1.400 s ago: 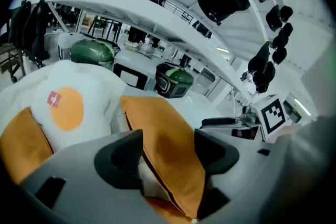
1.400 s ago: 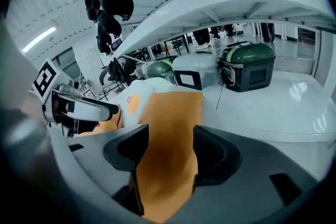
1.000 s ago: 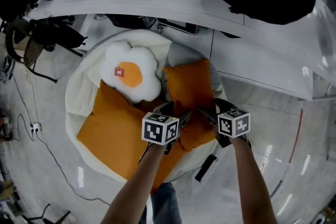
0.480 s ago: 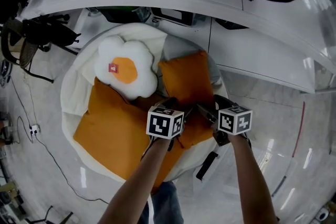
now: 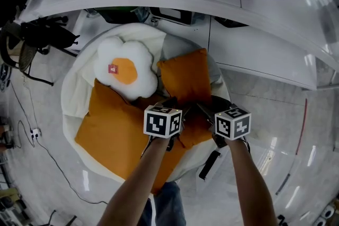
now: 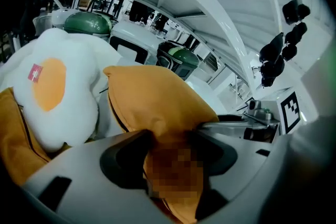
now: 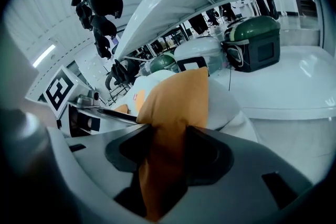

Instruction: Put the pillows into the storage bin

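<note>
A small orange pillow (image 5: pixel 185 77) lies at the right of a white round fabric bin (image 5: pixel 71 92). A fried-egg pillow (image 5: pixel 127 69) and a large orange pillow (image 5: pixel 114 132) lie beside it. My left gripper (image 5: pixel 174 108) is at the small pillow's near edge. Its jaws are closing, and the orange fabric (image 6: pixel 157 102) is bunched between them (image 6: pixel 170 152). My right gripper (image 5: pixel 204 111) holds the same edge a little to the right. Its jaws are closing too, pinching a fold of the orange pillow (image 7: pixel 178 97) between the pads (image 7: pixel 168 149). The egg pillow (image 6: pixel 52 92) shows at the left of the left gripper view.
A white curved counter (image 5: pixel 212 2) runs behind the bin, with black gear on top. Green cases (image 7: pixel 252 39) stand under it. A black stand (image 5: pixel 37 39) and a cable (image 5: pixel 32 129) are on the floor at the left. A black strap (image 5: pixel 208 165) hangs by the bin's near side.
Both grippers have moved a little forward onto the small orange pillow's near edge, and their jaws have narrowed onto its fabric. The pillows themselves lie as before.
</note>
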Tool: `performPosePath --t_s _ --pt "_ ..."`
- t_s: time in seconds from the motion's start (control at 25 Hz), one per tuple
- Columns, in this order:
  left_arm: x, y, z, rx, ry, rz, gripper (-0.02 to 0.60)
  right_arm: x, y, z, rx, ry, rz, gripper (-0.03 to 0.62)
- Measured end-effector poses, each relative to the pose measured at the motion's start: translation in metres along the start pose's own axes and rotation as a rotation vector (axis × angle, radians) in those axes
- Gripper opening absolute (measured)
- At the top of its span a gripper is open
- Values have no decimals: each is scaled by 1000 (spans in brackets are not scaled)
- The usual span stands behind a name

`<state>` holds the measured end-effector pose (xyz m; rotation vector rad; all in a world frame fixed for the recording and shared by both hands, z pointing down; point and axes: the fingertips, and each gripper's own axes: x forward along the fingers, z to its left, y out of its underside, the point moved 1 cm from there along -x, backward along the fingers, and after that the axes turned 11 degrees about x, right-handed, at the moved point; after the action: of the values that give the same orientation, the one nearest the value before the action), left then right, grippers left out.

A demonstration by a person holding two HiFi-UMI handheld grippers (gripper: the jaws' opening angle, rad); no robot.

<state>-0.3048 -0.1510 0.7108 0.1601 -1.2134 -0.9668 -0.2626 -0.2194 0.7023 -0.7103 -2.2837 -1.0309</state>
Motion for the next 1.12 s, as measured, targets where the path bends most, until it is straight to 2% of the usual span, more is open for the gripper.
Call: performPosePath --t_s 0.24,0.6,0.84,1.12 --pt "-42 -27 -27 117 0 -44 273 -46 -16 35 -34 20 -120 204" --pt "-101 -52 -110 318 90 -65 272 -148 -5 73 104 114 -340 204" --pt "-104 -24 -194 420 210 -25 267 -227 48 61 223 220 -447 206" --pt "-75 47 -298 486 368 65 265 -312 140 17 326 381 -496 212"
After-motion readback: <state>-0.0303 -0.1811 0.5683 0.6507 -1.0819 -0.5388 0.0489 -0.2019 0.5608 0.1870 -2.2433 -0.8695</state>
